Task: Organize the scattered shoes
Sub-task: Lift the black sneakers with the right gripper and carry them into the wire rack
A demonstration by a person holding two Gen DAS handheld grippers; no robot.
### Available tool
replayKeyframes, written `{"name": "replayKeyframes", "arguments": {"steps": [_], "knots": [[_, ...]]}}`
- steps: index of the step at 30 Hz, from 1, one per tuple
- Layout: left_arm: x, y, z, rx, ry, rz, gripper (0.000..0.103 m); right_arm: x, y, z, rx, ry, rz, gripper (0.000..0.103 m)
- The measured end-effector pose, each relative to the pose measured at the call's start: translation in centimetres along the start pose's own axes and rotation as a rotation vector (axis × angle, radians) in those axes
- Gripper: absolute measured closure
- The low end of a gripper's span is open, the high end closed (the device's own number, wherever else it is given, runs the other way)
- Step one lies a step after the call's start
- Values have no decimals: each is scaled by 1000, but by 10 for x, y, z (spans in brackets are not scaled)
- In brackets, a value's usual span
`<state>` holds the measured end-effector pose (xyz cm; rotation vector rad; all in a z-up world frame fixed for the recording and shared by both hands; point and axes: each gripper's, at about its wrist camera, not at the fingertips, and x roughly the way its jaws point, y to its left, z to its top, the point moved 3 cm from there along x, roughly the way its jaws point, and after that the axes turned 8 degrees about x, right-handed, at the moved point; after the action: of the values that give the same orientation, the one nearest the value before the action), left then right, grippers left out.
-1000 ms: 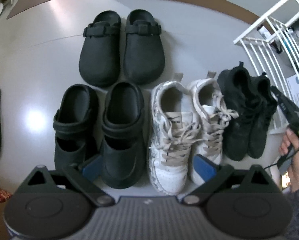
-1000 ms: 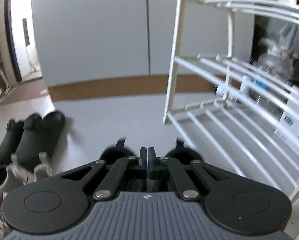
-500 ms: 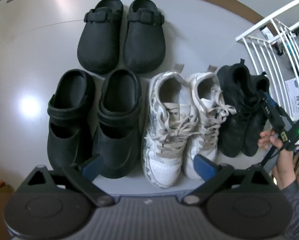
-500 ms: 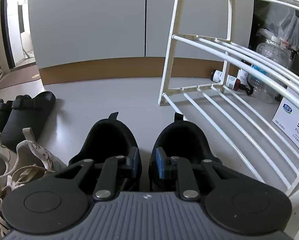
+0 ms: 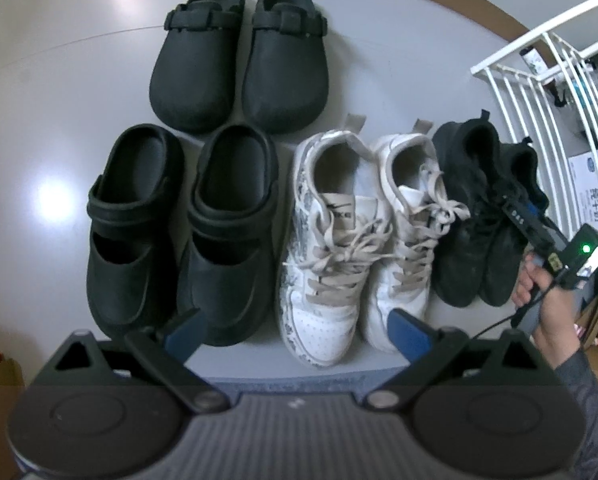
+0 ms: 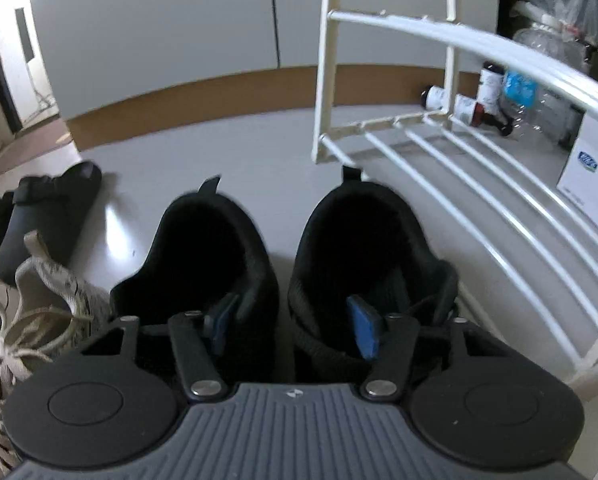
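1. Right gripper [image 6: 295, 326] fingers, shut a second ago, now spread wide, one blue pad over each shoe of the black sneakers [image 6: 287, 264]; released, grasping nothing.
2. Left gripper [image 5: 295, 330] pulled back a bit, fingers spread, empty, hovering above the toes of the shoe rows.
3. Black sneakers sit on the floor [image 5: 79, 60] as a pair, side by side, at the right end of the row, just beside the white wire rack [image 6: 479, 184].
4. Done, as judged: white sneakers [image 5: 359, 236] paired and touching; black strap clogs [image 5: 179, 236] paired to their left; black buckle clogs [image 5: 239, 56] paired behind them. All toes face the same way.
5. Left: little. Possibly a dark item at the far left edge of the floor; too cut off to tell.
6. Around: bottles [image 6: 479, 96] and a white box [image 6: 591, 164] behind the rack. Rack bars crowd the right sneaker; the right hand [image 5: 539, 292] holds its tool close by.
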<state>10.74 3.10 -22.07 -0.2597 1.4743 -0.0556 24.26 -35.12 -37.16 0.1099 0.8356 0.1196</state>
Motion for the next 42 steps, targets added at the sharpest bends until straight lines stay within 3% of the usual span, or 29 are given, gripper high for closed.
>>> {"name": "replayKeyframes", "arguments": {"steps": [4,7,10,22,32,42], "knots": [[0,-1,1,2,-1,-2,5,7,4,-3,-32,24,-18,49],[0,-1,0,0,-1,0,5,4,5,-3,-39,3,-28,77],[1,0,0,-1,3,1,5,-1,6,-4,-40,-26,-32,84],[1,-4,1,8,-5,2,5,-25,5,23,80,-144,-36,85],[-3,-1,1,3,-22,6,5,-23,-6,55,173,-203,-64,85],[-5,3,2,-11,-21,-7,5,-5,-43,73,305,-220,-237,85]]}}
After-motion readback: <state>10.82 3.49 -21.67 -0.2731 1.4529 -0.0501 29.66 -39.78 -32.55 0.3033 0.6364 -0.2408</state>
